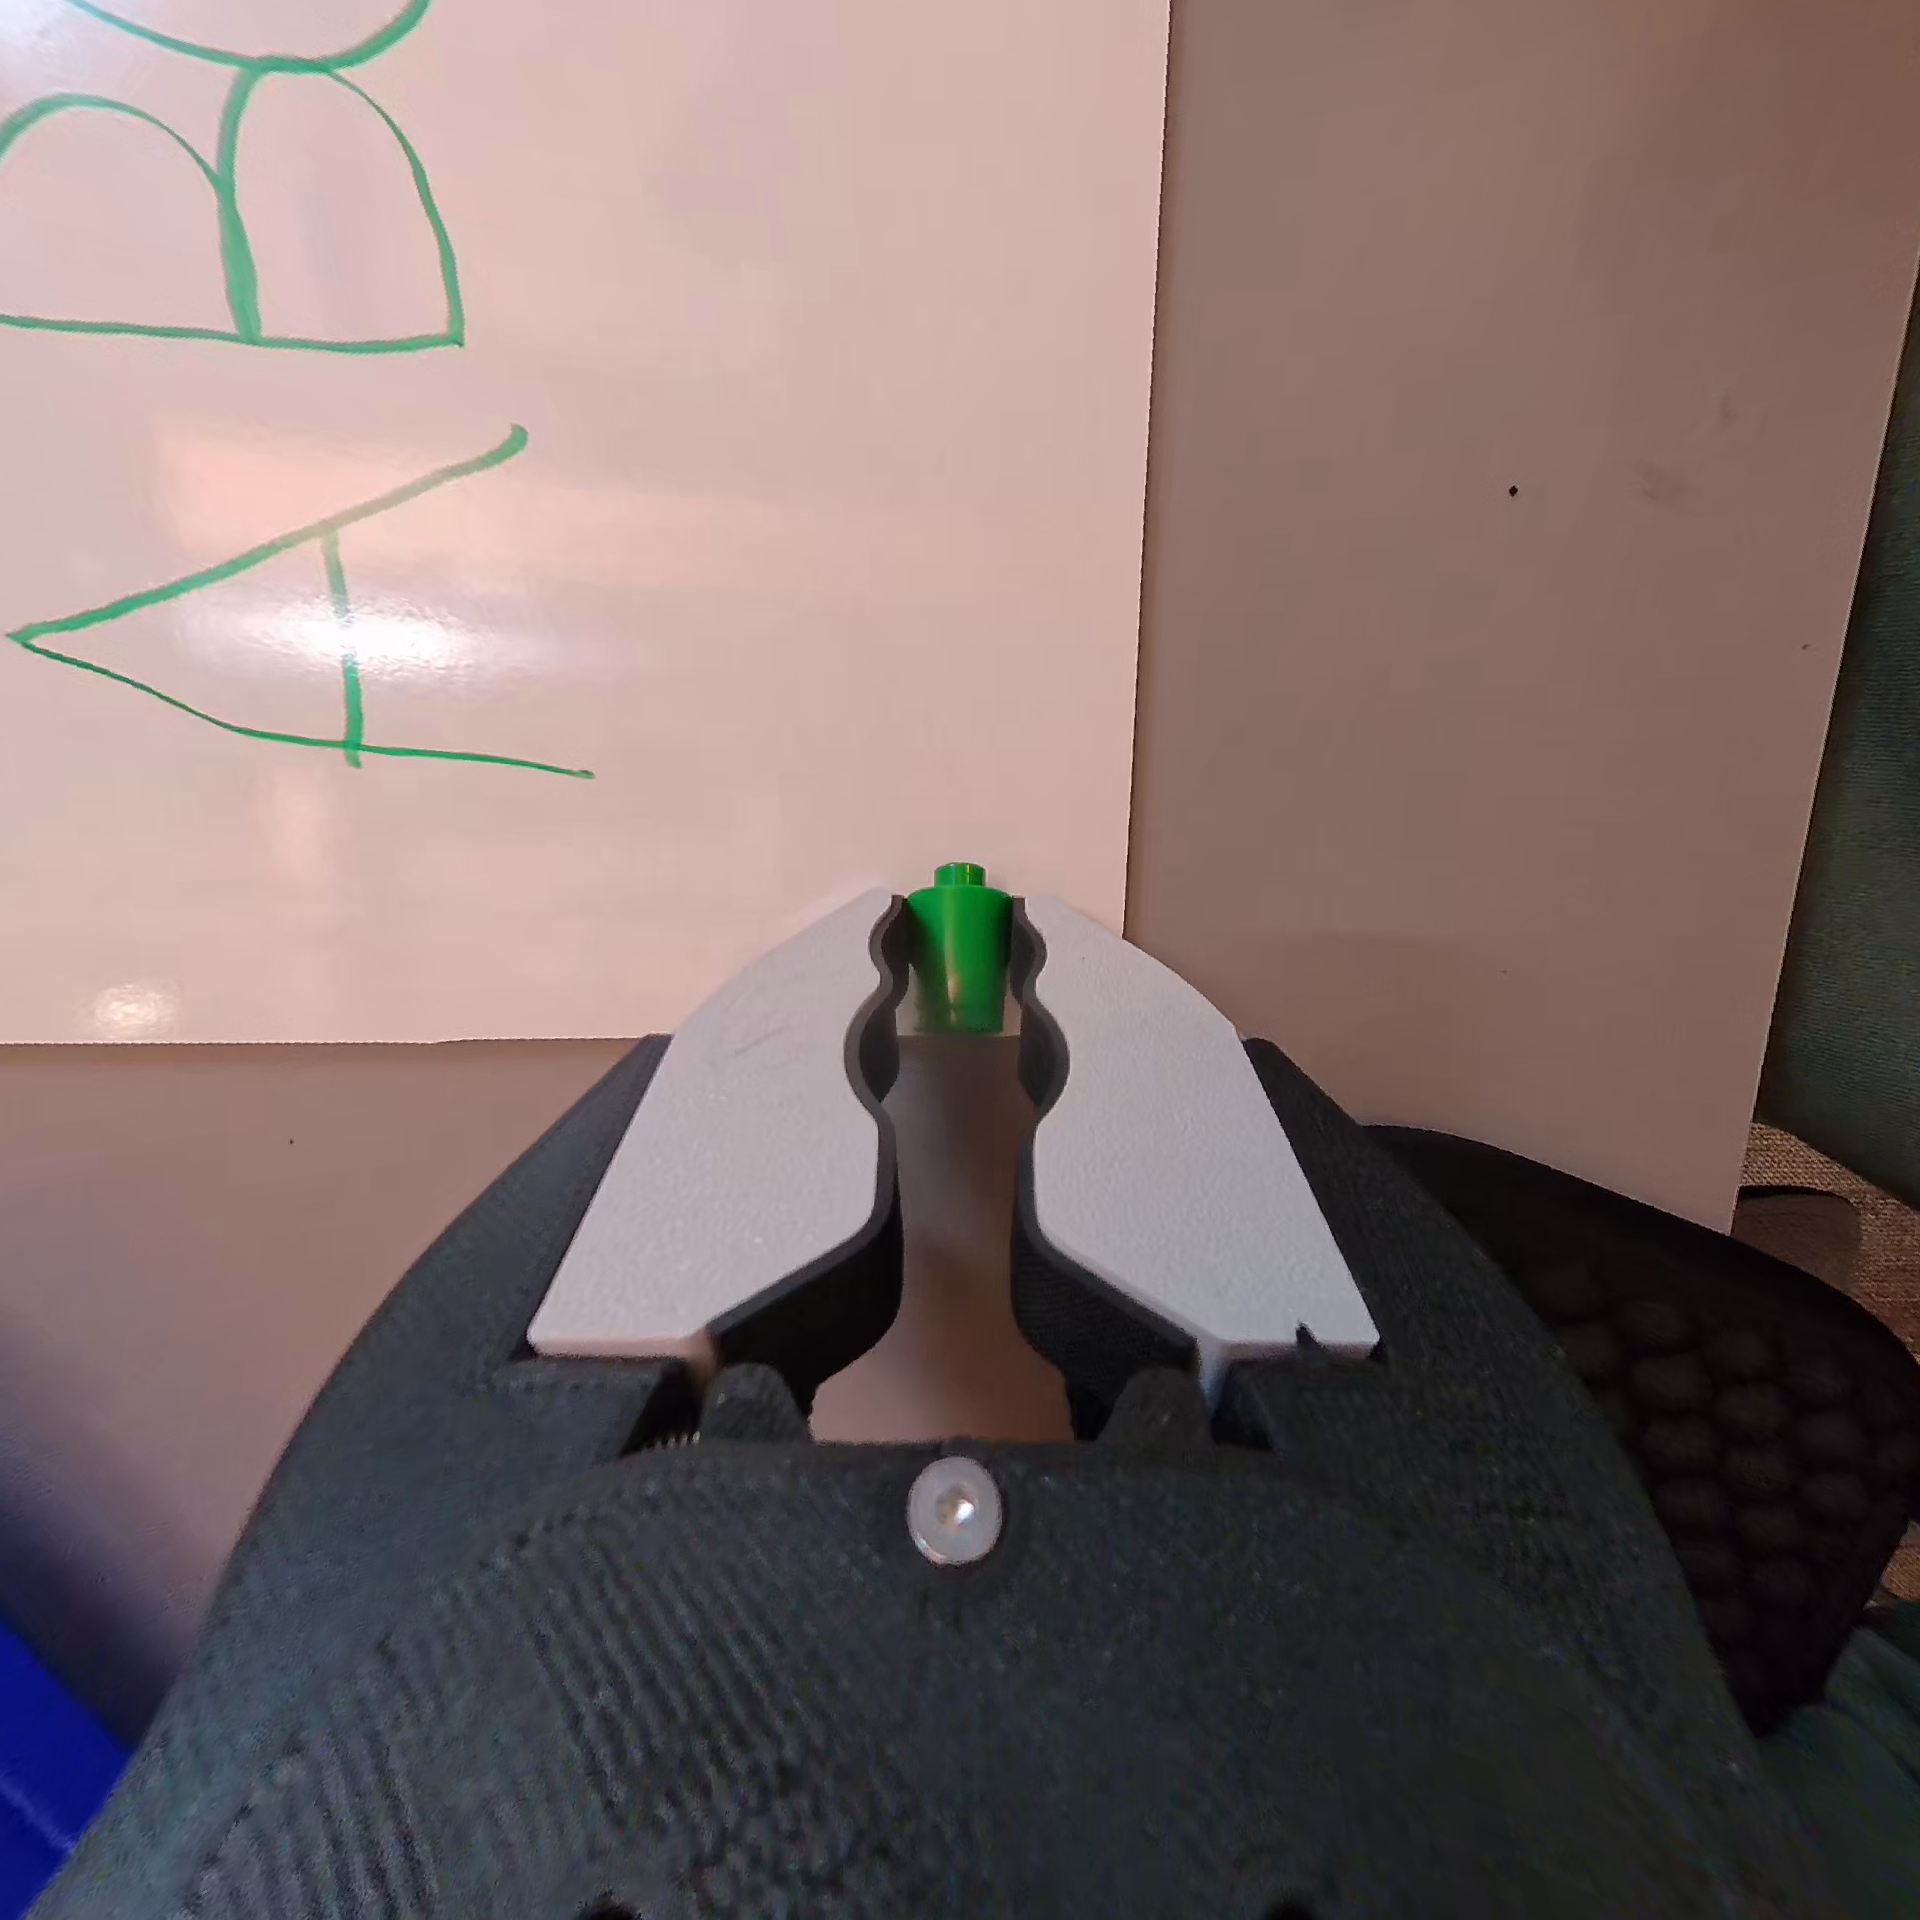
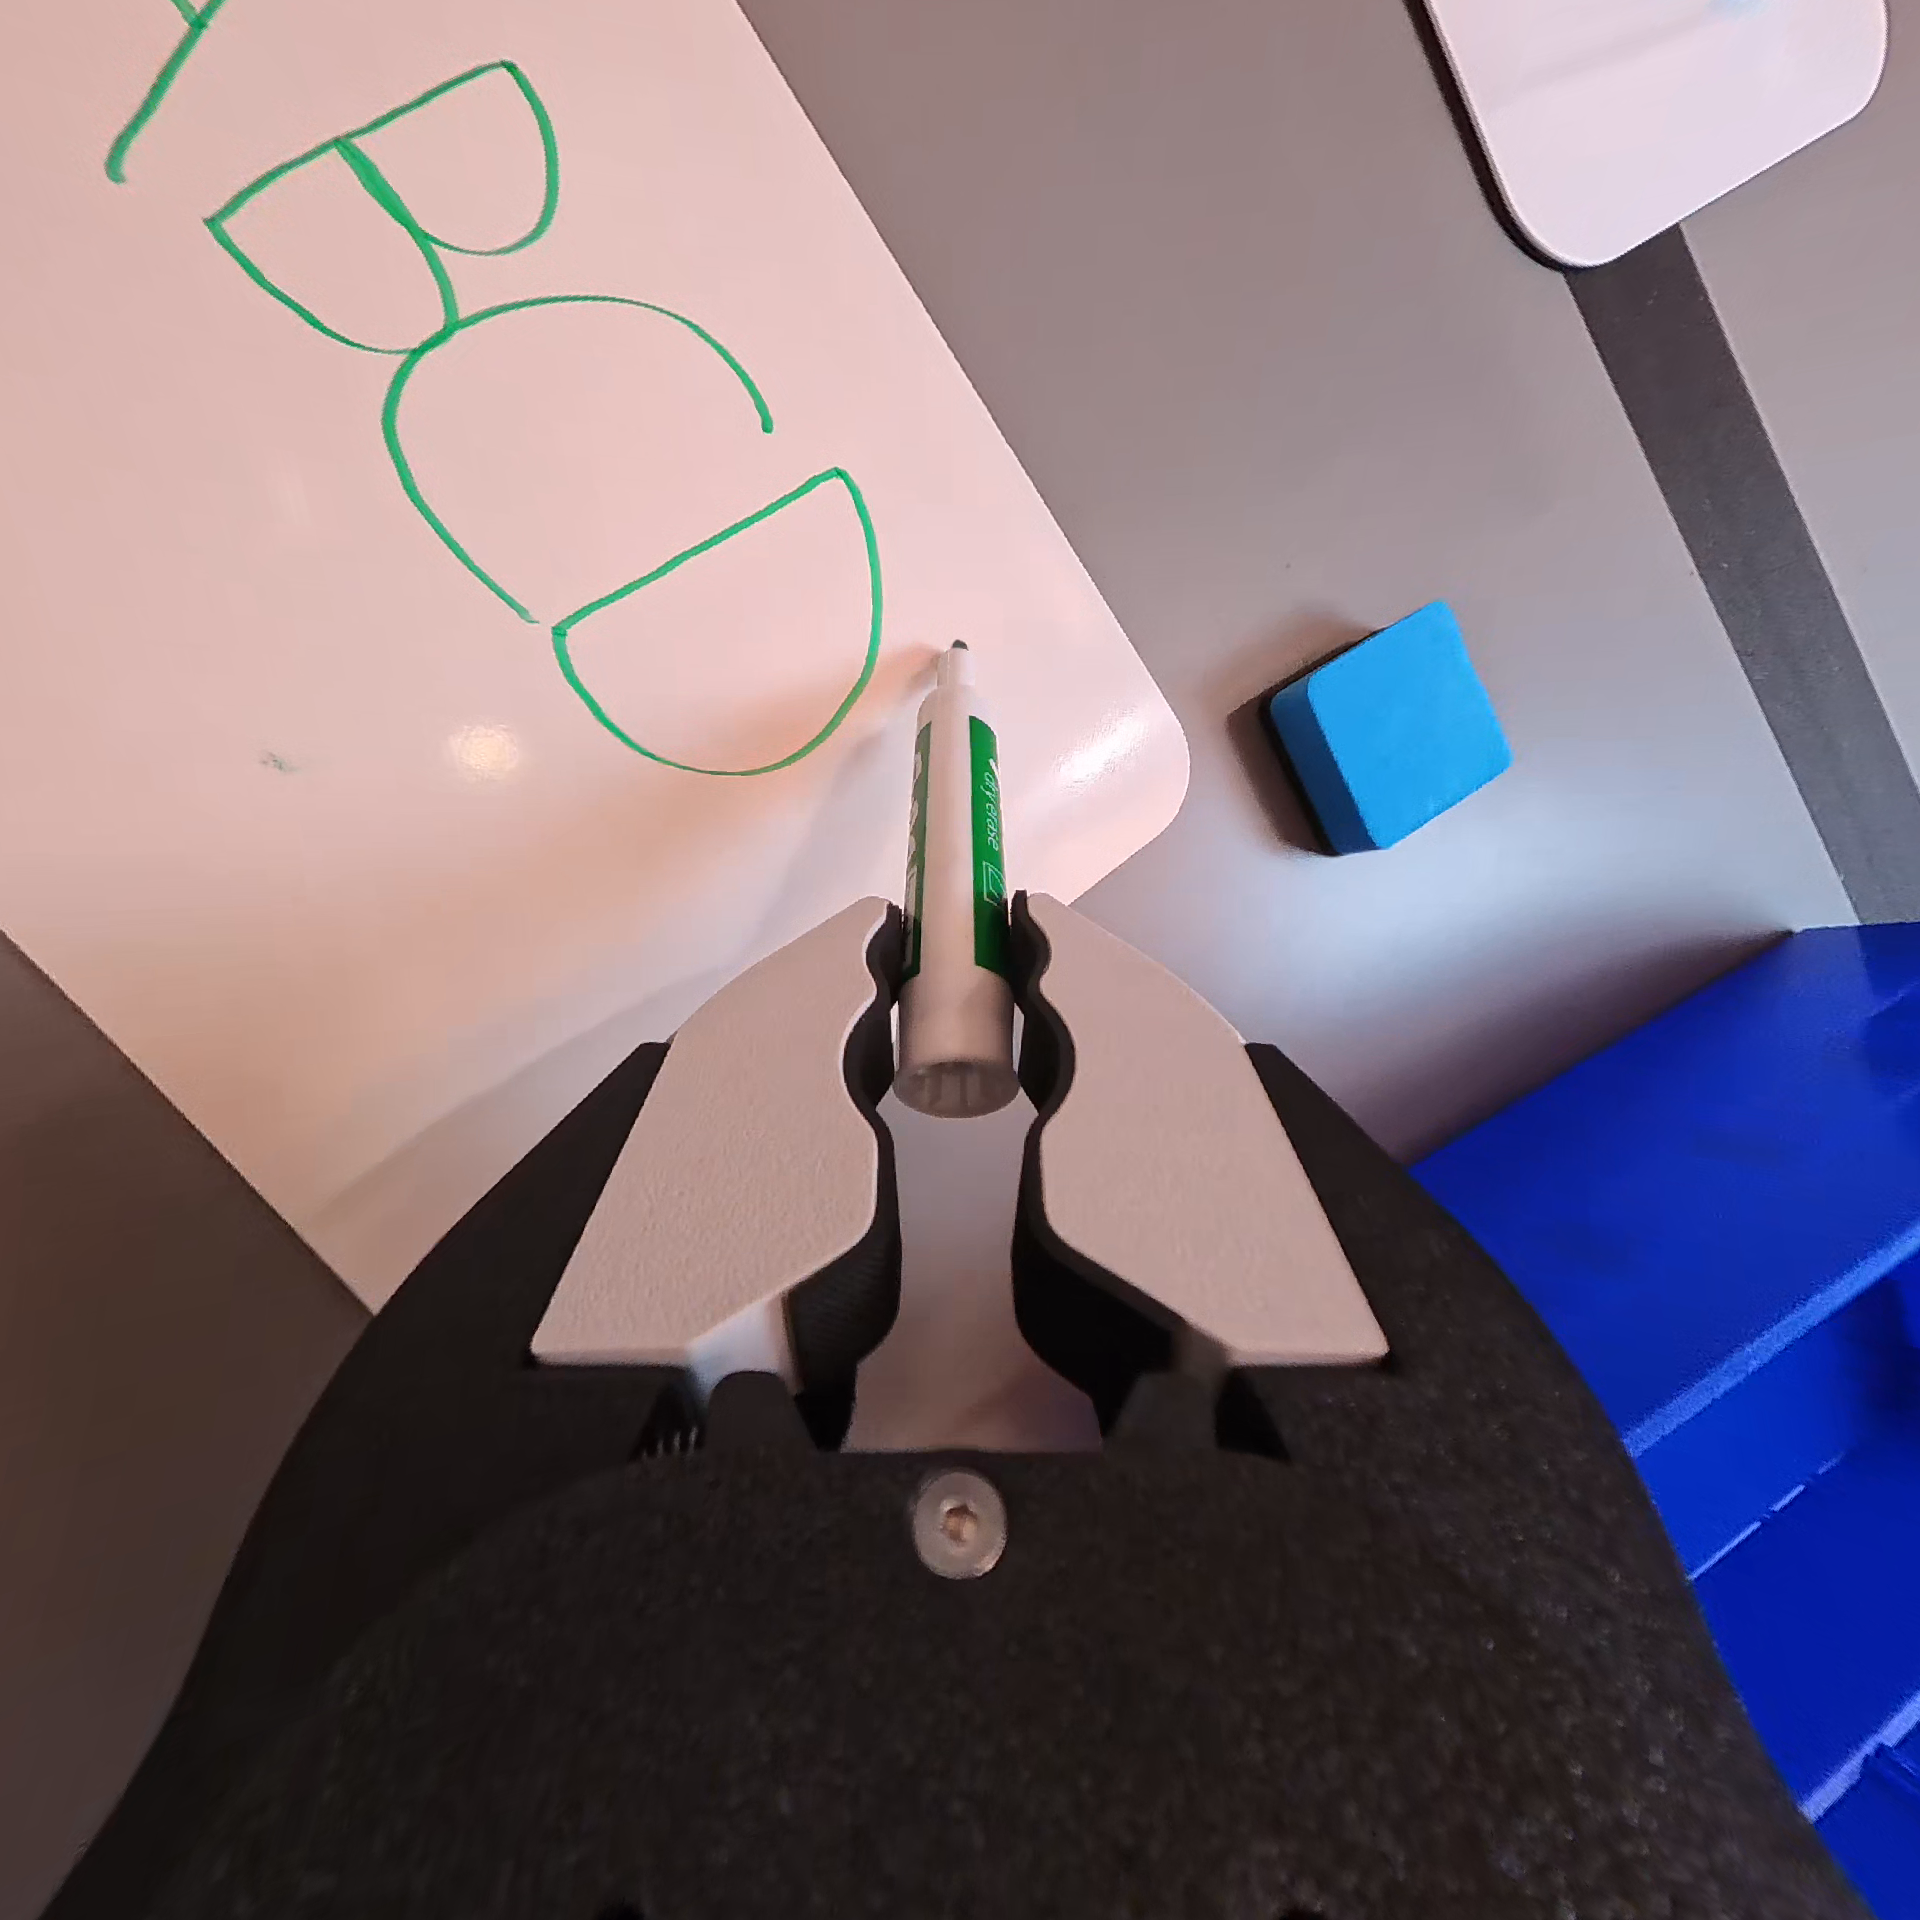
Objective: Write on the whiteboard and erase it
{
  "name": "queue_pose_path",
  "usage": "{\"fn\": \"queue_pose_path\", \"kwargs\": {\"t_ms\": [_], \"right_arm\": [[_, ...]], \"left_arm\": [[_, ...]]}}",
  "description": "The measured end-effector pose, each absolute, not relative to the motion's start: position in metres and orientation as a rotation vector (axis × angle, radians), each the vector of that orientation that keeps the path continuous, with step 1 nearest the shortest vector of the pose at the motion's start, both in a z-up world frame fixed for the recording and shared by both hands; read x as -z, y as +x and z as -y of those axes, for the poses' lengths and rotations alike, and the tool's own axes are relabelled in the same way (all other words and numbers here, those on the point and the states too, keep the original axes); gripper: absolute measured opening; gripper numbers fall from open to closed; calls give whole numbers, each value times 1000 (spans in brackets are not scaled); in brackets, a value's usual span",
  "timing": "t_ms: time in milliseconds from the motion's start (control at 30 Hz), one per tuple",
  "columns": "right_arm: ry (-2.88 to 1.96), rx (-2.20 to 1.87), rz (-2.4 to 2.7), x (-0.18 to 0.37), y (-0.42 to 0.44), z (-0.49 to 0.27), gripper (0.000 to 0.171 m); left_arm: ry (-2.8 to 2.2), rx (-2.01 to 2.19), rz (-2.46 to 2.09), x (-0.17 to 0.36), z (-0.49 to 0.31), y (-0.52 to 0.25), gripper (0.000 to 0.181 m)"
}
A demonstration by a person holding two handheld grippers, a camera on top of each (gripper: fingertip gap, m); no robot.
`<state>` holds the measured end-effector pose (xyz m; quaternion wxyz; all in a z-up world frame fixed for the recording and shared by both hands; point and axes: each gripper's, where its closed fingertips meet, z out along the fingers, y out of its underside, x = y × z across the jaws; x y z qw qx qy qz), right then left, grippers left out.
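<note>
A white whiteboard (image 2: 665, 852) lies flat on the grey table and bears several green hand-drawn letters (image 2: 717, 623). My right gripper (image 2: 956, 914) is shut on a green-and-white marker (image 2: 956, 831), uncapped, with its tip at the board just right of the last letter. My left gripper (image 1: 956, 914) is shut on the green marker cap (image 1: 958, 961), held over the board's near right corner. The whiteboard (image 1: 727, 520) and green letters (image 1: 332, 644) also show in the left wrist view. A blue eraser (image 2: 1392, 727) lies on the table right of the board.
A blue bin (image 2: 1704, 1299) stands at the right, its corner also at the lower left of the left wrist view (image 1: 42, 1745). A second white board (image 2: 1662, 114) lies at the far right. A black mesh chair (image 1: 1714, 1475) sits beyond the table edge. One gripper's finger ends stand about 30 cm off the other's. Measured from the fingertips, the blue eraser (image 2: 1392, 727) is 12 cm or so from the right gripper and 40 cm from the left.
</note>
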<state>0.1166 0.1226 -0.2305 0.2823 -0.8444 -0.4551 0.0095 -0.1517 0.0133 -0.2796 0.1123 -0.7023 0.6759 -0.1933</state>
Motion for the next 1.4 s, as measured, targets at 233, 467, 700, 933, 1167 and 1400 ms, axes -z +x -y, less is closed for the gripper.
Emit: {"fn": "queue_pose_path", "kwargs": {"t_ms": [233, 467, 700, 933, 1167, 1400], "right_arm": [[-2278, -35, 1254, 231, 120, -101, 20], [-2281, -68, 1293, 230, 119, -58, 20], [-2239, -59, 1241, 221, 116, -85, 20], [-2241, -37, 1225, 227, 115, -120, 20], [-2266, -18, 1227, 233, 122, -124, 20], [-2280, 8, 1194, 230, 137, -120, 20]], "left_arm": [[-2060, 566, -1988, 280, -13, -152, 19], [-2059, 552, -1994, 280, -13, -152, 19], [-2058, 556, -1992, 279, -13, -152, 19], [-2056, 568, -1994, 279, -13, -152, 19], [-2057, 571, -1992, 279, -13, -152, 19], [-2057, 566, -1993, 279, -12, -152, 19]]}}
